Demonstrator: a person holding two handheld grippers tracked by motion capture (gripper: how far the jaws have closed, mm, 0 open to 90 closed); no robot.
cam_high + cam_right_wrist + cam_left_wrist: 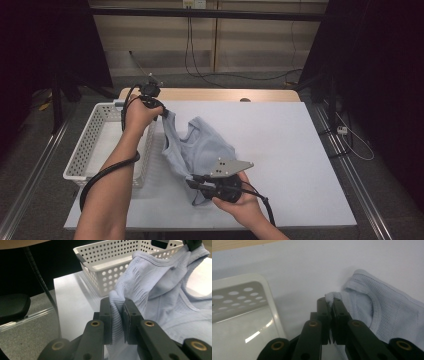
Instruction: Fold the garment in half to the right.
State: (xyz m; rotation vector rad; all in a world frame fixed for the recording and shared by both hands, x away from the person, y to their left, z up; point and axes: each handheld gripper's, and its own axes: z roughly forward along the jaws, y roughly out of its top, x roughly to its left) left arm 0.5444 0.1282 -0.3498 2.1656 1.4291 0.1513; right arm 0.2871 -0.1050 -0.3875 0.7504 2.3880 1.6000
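In the high view, a pale blue ribbed tank top (200,147) hangs stretched between two tools above a white surface (295,150). The left tool (164,112), held by the person's left hand (139,116) at the far left, pinches one edge of the garment just beside the far right corner of a white perforated basket (87,145) that sits on the left part of the surface. The right tool (192,181), held by the right hand (242,200) near the front edge, pinches another edge of the garment; a grey three-cornered plate sits on top of it. The middle of the garment sags to the surface between the two tools, to the right of the basket. In the left gripper view, the left tool (331,305) has its two black jaws pressed together on a rolled hem of the tank top (387,312), which spreads off to the right over the white surface (312,267); the basket (270,305) with its rounded rim lies to the left. In the right gripper view, the right tool (117,308) has its jaws closed on a thick fold of the ribbed fabric of the tank top (155,282), which rises away toward the far right, where the left tool (193,244) grips its upper edge. The basket (105,267) stands behind the cloth, on the surface (72,305).
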